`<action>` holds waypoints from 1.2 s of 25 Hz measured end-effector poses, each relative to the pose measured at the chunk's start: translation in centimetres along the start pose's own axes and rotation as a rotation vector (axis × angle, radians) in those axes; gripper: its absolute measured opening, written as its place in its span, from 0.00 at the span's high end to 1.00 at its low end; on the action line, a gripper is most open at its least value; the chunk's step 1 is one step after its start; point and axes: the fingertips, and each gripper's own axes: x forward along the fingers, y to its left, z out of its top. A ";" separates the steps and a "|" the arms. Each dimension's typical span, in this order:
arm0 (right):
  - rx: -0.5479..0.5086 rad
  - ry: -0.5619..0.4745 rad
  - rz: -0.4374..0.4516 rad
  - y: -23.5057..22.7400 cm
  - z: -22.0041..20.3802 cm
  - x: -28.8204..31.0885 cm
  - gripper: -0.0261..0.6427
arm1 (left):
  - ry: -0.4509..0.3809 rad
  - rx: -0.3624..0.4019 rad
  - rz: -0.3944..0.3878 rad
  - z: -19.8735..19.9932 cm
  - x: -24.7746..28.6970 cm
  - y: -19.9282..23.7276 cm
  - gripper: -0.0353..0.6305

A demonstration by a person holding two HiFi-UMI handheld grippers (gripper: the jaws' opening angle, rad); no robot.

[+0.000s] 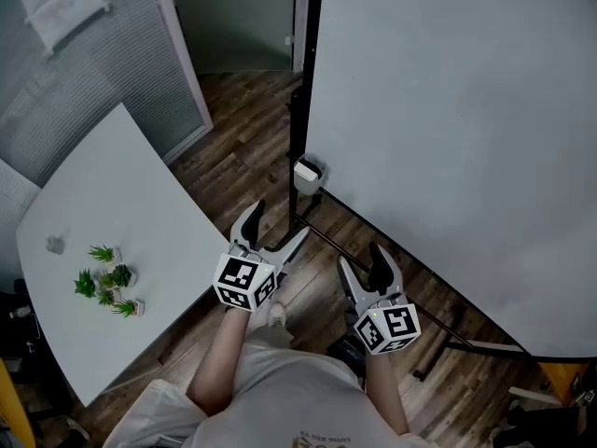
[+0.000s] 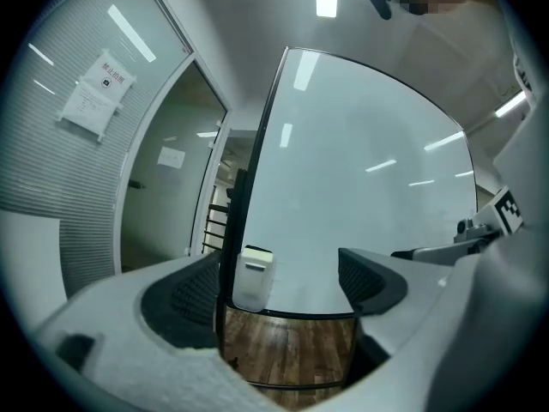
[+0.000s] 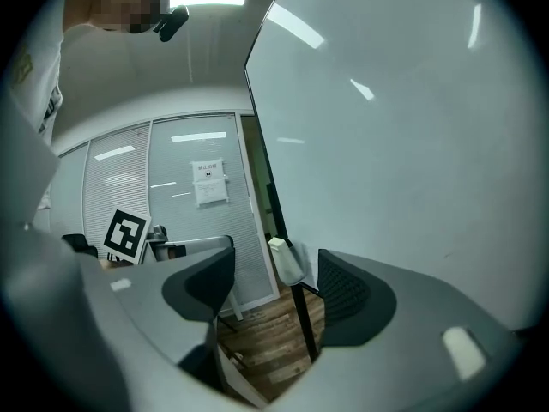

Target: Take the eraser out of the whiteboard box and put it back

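Both hand-held grippers gape empty; only the head view shows the plants.

Left: table; right: whiteboard, whiteboard box on its edge.

The whiteboard box, small, white and upright, is hanging on the dark frame at the whiteboard's lower corner, at 12 o'clock just above the head view's centre. Its top is showing dark there. Whether the eraser is lying inside cannot be told.
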 end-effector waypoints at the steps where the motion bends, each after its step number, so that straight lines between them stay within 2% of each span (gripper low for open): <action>1: -0.001 0.002 -0.011 -0.1 -0.1 0.6 0.52 | 0.004 0.002 -0.008 0.0 0.5 0.6 0.31; 9: -0.007 -0.015 -0.096 -1.2 0.1 4.1 0.53 | 0.017 0.020 -0.099 -0.1 3.8 2.6 0.33; 15: -0.014 -0.057 -0.143 -1.2 1.0 4.4 0.53 | 0.034 0.028 -0.147 -0.5 5.2 3.1 0.33; 18: -0.015 -0.094 -0.154 -1.2 1.7 3.9 0.53 | 0.025 0.042 -0.151 -0.2 5.6 3.2 0.33; 30: -0.028 -0.090 -0.147 -1.8 1.7 4.3 0.53 | -0.001 0.063 -0.131 0.7 6.6 3.2 0.34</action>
